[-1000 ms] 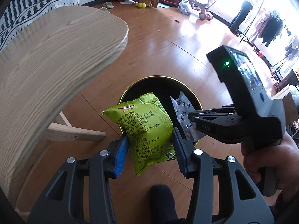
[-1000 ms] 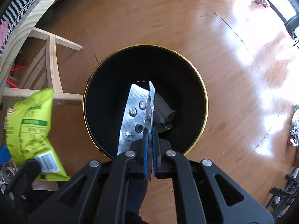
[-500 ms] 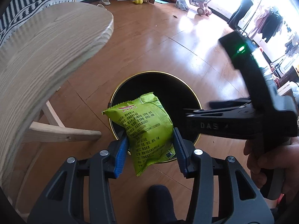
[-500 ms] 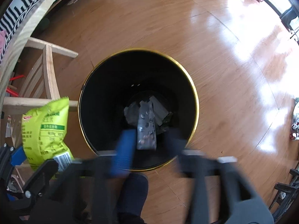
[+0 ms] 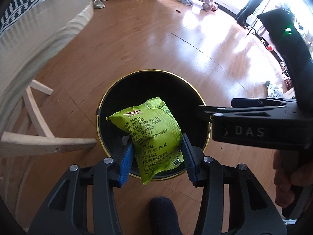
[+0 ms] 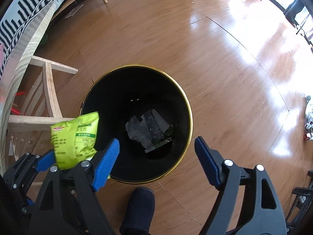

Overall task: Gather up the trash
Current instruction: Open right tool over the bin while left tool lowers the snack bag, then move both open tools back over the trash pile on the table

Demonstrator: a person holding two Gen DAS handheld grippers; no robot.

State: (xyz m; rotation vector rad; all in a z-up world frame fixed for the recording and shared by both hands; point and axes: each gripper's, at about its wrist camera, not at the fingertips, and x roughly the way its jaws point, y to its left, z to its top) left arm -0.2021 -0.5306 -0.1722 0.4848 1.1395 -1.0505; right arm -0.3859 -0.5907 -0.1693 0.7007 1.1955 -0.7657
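Observation:
My left gripper (image 5: pixel 157 156) is shut on a green snack packet (image 5: pixel 152 135) and holds it over the near edge of a black trash bin with a gold rim (image 5: pixel 109 96). The packet also shows at the left of the right wrist view (image 6: pixel 74 139). My right gripper (image 6: pixel 156 160) is open and empty above the bin (image 6: pixel 182 94). A silver blister pack and other dark trash (image 6: pixel 148 129) lie on the bin's bottom. The right gripper's body (image 5: pixel 254 129) reaches in from the right in the left wrist view.
A light wooden table (image 5: pixel 33 45) with wooden legs (image 6: pixel 49 90) stands left of the bin. A striped black-and-white sofa (image 6: pixel 29 5) is behind it. A dark-socked foot (image 6: pixel 138 207) is just in front of the bin. Wooden floor stretches beyond, with slippers and clutter far off.
My right gripper opened and let go of the silver blister pack, which fell into the bin. My left gripper carried the green packet further over the bin's mouth.

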